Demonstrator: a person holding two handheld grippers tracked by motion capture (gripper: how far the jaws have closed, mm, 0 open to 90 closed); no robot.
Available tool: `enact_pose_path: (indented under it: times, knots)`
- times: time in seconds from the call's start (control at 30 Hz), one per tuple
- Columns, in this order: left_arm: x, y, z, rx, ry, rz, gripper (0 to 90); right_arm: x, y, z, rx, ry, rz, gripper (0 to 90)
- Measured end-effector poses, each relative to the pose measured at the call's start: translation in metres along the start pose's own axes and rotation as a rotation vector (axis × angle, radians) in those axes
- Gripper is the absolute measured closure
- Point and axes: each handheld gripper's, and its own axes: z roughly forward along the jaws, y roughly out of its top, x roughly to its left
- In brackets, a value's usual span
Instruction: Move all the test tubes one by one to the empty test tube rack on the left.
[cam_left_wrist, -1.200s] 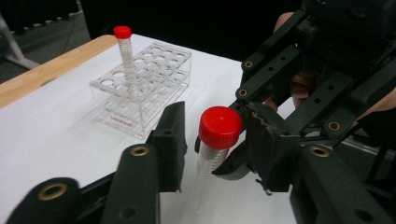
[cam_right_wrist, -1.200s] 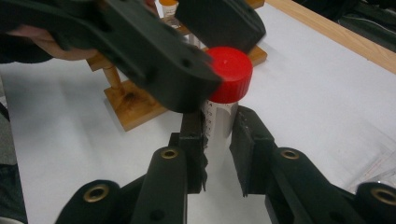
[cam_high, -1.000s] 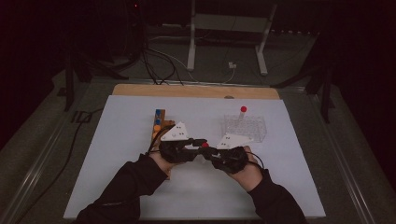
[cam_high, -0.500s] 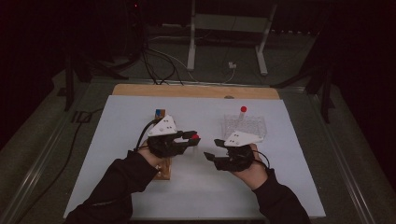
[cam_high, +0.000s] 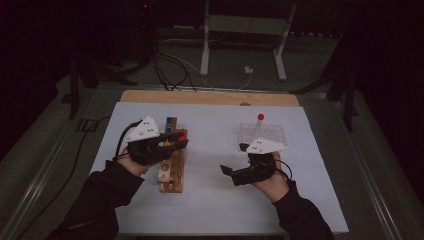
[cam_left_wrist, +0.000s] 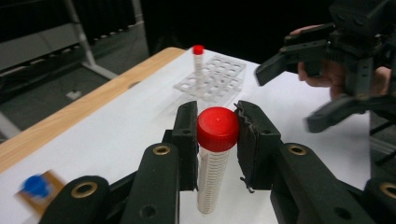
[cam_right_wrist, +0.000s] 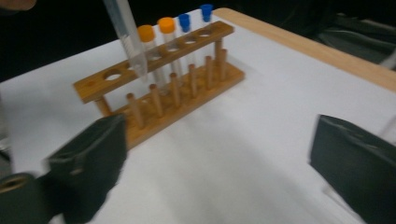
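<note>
My left gripper (cam_left_wrist: 217, 135) is shut on a clear tube with a red cap (cam_left_wrist: 217, 128), the pads pressing just under the cap. In the high view this gripper (cam_high: 175, 141) hovers over the wooden rack (cam_high: 172, 172). In the right gripper view the held tube (cam_right_wrist: 127, 39) hangs tilted above the rack (cam_right_wrist: 159, 95), which carries two orange-capped tubes (cam_right_wrist: 146, 32) and two blue-capped tubes (cam_right_wrist: 184, 19). My right gripper (cam_high: 234, 159) stands to the right of the rack; its jaws have just been opening and nothing is between them (cam_right_wrist: 219, 172).
A clear plastic rack (cam_high: 267, 135) with one red-capped tube (cam_high: 260, 119) standing in it sits at the back right of the white mat (cam_high: 210, 205). A wooden strip (cam_high: 210, 97) runs along the mat's far edge. Beyond it cables and a stand lie on the floor.
The right jaws have opened and let go of the red-capped tube. My left gripper has carried the tube left and up, from the middle of the mat to above the wooden rack.
</note>
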Motion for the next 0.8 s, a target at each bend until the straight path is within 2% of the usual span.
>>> enact_pose_path:
  times: [0.2,0.37,0.53,0.8]
  knots:
    - [0.011,-0.003,-0.023,-0.004,0.061,-0.019,71.8,-0.002,0.0,-0.002,-0.009,0.009,0.003,0.0]
    - [0.018,-0.012,-0.032,-0.003,0.097,-0.039,71.8,-0.003,0.0,-0.004,-0.018,-0.003,0.005,0.0]
    - [0.022,-0.025,-0.029,0.005,0.092,-0.071,71.8,-0.004,0.0,-0.005,-0.017,0.003,0.004,0.0]
    - [0.024,-0.048,-0.015,0.037,0.106,-0.087,71.8,-0.005,0.0,-0.006,-0.019,-0.002,0.004,0.0]
